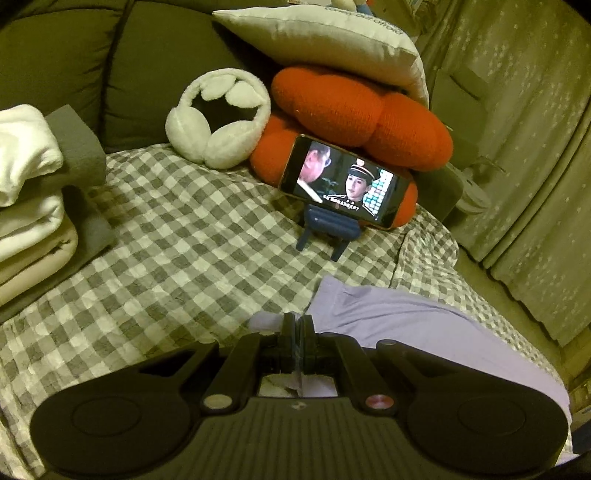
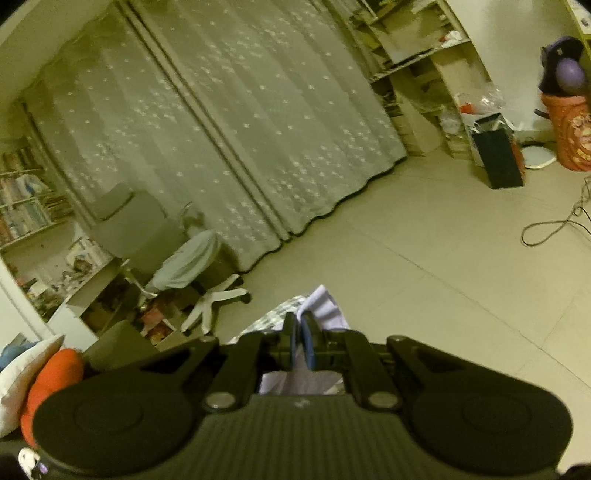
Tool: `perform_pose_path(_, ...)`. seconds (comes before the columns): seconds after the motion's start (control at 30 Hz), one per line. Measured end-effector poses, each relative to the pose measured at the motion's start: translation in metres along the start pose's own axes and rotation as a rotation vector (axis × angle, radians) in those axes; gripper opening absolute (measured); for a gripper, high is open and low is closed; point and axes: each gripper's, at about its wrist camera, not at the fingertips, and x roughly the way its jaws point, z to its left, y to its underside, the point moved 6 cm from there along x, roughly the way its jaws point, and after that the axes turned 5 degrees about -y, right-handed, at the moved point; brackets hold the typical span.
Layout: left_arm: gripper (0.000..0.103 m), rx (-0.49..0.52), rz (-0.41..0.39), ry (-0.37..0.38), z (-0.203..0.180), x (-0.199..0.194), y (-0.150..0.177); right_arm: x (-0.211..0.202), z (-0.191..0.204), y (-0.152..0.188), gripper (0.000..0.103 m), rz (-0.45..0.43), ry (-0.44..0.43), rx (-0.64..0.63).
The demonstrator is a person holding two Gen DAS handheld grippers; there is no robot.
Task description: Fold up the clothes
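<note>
Both hand-held grippers, left (image 1: 298, 325) and right (image 2: 300, 325), pinch lilac cloth (image 1: 399, 314); pillow (image 1: 317, 33) lettering seems unreadable.

A lived-in home bedroom: a bed (image 1: 166, 229) with checked cover, pillow (image 1: 317, 33), folded laundry (image 1: 29, 199) and a phone (image 1: 347, 182) on a stand; floor-length curtains (image 2: 221, 129), cluttered shelves (image 2: 417, 66), desk chair (image 2: 177, 258), tiled floor (image 2: 424, 240).

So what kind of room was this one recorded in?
Most likely a home bedroom or living room: a checked cover over a bed or sofa, floor-length curtains, and cluttered bookshelves with a desk chair.
</note>
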Motion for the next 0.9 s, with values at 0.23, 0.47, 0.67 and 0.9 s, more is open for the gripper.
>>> perform_pose_path(0.23,0.000,0.021,0.005,-0.017,-0.013,0.011,-0.008,0.033,-0.009,0.000,0.005,0.040,0.019,0.045)
perform_pose_path(0.47,0.000,0.056,0.038,-0.039,-0.031,0.033,-0.015,0.073,-0.007,-0.010,0.005,0.065,0.032,0.046)
perform_pose_path(0.67,0.000,0.095,0.069,-0.066,-0.046,0.054,-0.025,0.114,-0.018,-0.015,0.005,0.110,0.062,0.097)
perform_pose_path(0.9,0.000,0.125,0.100,-0.096,-0.055,0.086,-0.037,0.157,-0.015,-0.017,0.005,0.148,0.064,0.133)
